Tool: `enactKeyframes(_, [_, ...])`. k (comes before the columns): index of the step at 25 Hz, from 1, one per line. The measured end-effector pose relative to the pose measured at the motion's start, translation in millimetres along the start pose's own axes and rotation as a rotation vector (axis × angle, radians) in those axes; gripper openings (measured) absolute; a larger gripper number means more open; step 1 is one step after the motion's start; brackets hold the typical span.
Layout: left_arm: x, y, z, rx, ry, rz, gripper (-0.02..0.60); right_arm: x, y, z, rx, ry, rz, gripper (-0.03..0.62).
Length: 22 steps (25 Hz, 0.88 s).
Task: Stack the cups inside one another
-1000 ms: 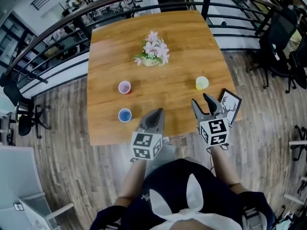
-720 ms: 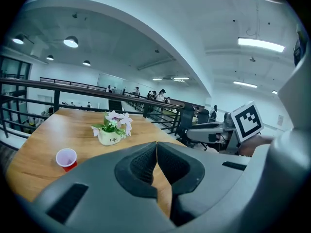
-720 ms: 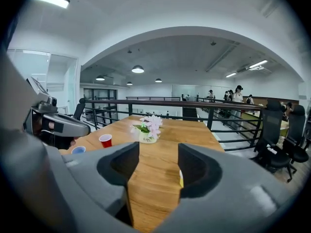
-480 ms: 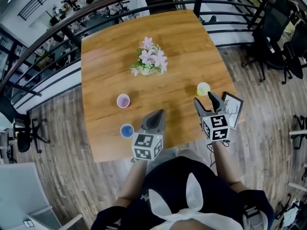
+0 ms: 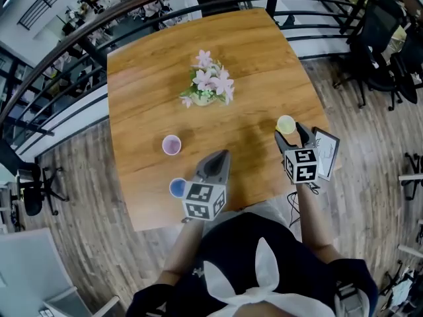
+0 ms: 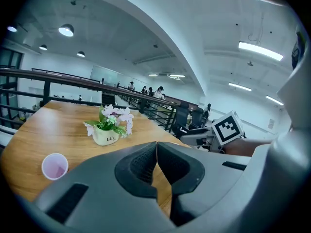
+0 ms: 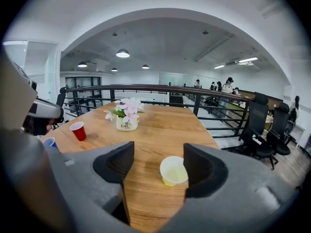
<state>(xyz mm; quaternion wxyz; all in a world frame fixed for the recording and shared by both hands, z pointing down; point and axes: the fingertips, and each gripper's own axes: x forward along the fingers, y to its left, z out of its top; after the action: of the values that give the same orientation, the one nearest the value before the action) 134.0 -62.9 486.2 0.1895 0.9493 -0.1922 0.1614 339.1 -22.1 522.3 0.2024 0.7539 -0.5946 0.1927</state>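
Right now your right gripper (image 5: 291, 136) (image 7: 159, 155) hangs low over the near right part of the wooden table (image 5: 145, 71), its jaws spreading apart, and the yellow cup (image 5: 285, 124) (image 7: 174, 171) stands upright on the wood just ahead, framed between them nearer the right-hand jaw, with neither pad pressing on it. Your left gripper (image 5: 221, 158) (image 6: 156, 147) is clenched, its ribbed pads meeting along one line with nothing between them, and it points over the near edge of the table. The only readable word sits on the cream flower pot (image 6: 107, 136) (image 5: 206, 96) (image 7: 127, 124), which says "Life" in the left gripper view; in the other views that print is too small to read. The pot holds pink and white blossoms with green leaves. The yellow cup looks empty. The red cup (image 5: 171, 144) (image 6: 54, 166) (image 7: 78, 130) stands left of centre, well apart from the yellow one; from above and from your left gripper only its pale pink inside shows, while the right gripper view gives its red wall. The blue cup (image 5: 177, 188) (image 7: 51, 143) stands near the front edge, just beside your left gripper, and the left gripper view misses it. Only the head view shows the white card (image 5: 325, 152) with an antlered drawing, lying at the table's right edge just beside your right gripper.
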Motion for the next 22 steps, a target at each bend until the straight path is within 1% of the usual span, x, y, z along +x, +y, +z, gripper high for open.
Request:
enactKeyframes(8, [13.6,7.7,-6.7,-0.014,0.018,-0.026,0.017,34.4,-19.7,-24.3,0.033,0.094,-0.03,0.356])
enactKeyframes(16, [21.0,12.0,-14.2,-0.031,0.031,-0.032,0.018,57.6,-32.4,-49.4,0.054,0.168,-0.043,0.36])
enactKeyframes(22, [22.8,16.8,-19.3,-0.039,0.041,-0.025,0.018,69.8,-37.0,-65.5,0.071,0.211,-0.041,0.377])
